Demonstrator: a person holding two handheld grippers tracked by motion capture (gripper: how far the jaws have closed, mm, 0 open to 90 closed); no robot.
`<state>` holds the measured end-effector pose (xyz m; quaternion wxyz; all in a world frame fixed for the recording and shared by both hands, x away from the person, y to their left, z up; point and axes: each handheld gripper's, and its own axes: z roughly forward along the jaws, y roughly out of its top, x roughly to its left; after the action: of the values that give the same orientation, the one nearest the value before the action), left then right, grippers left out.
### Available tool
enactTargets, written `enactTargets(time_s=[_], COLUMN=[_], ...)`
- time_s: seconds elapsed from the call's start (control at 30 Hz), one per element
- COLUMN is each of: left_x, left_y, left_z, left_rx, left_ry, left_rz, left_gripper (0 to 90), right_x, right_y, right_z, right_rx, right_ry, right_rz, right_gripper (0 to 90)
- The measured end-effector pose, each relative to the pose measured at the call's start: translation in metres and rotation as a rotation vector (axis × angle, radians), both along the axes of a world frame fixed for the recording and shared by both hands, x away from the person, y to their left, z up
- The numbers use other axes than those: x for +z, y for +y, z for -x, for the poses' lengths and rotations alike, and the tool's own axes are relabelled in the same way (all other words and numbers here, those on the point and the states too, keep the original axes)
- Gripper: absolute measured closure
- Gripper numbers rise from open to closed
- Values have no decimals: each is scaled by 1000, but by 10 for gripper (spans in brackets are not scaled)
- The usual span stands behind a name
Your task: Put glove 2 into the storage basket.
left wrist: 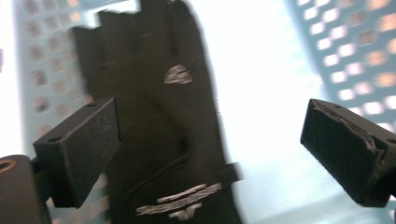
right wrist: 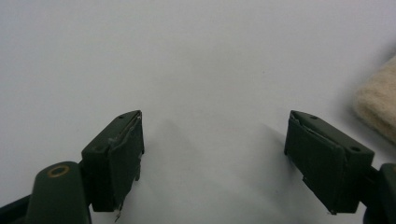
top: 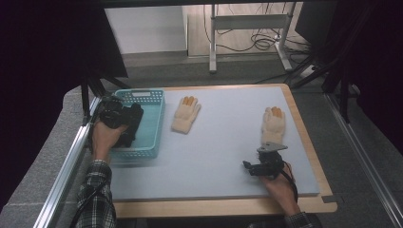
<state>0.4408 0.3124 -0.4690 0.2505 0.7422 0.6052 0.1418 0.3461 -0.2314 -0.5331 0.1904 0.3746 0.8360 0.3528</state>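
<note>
A: High view, entry one. Left tool [top: 124, 124] sits at the left of the frame, over the teal basket [top: 154, 116], with a black glove [top: 134, 124] right at its front end.

B: Left gripper view confirms. Black glove [left wrist: 159, 130] lies flat on the pale basket floor [left wrist: 280, 93], fingers toward the top of the frame, cuff with white lettering at the bottom centre. Perforated teal walls run along the upper left and upper right.

A: State of the left tool [left wrist: 210, 144]?

B: Jaws stand wide apart. The left jaw overlaps the glove's left edge in the picture; the right jaw is well clear of it, over bare basket floor. Neither pad presses on the glove. Picture is smeared, so contact at the left pad cannot be settled.

A: Right tool [top: 251, 167]?

B: Lower right of the high view, low over the grey bench [top: 223, 133], held in the person's hand [top: 280, 183]. Right gripper view shows the right tool [right wrist: 212, 149] with jaws spread, bare bench surface between them.

A: Other items?

B: Two cream gloves with orange fingertips. One cream glove [top: 186, 114] lies just right of the basket, upper centre. The second cream glove [top: 273, 125] lies just above the right tool in the frame; its woolly cuff [right wrist: 378, 107] enters the right gripper view at the right edge, apart from the right jaw.
</note>
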Motion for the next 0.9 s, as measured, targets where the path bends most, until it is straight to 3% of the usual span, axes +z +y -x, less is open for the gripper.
enactTargets(time_s=[0.23, 0.33, 0.37, 0.77, 0.9], left_x=[3, 7, 7, 23, 24], left_y=[-20, -34, -34, -81, -101], left_z=[6, 12, 12, 48, 62], left_rx=[-73, -124, -124, -288, -321], left_ry=[-43, -91, -91, -209, -244], left_rz=[1, -9, -9, 80, 75], left_gripper=[35, 31, 28, 11, 0], right_x=[0, 0, 0, 0, 0], right_y=[0, 0, 0, 0, 0], right_z=[0, 0, 0, 0, 0], right_rx=[0, 0, 0, -1, -1], right_ry=[0, 0, 0, -1, -1], right_rz=[0, 0, 0, 1, 1], right_gripper=[195, 195, 195, 194, 193])
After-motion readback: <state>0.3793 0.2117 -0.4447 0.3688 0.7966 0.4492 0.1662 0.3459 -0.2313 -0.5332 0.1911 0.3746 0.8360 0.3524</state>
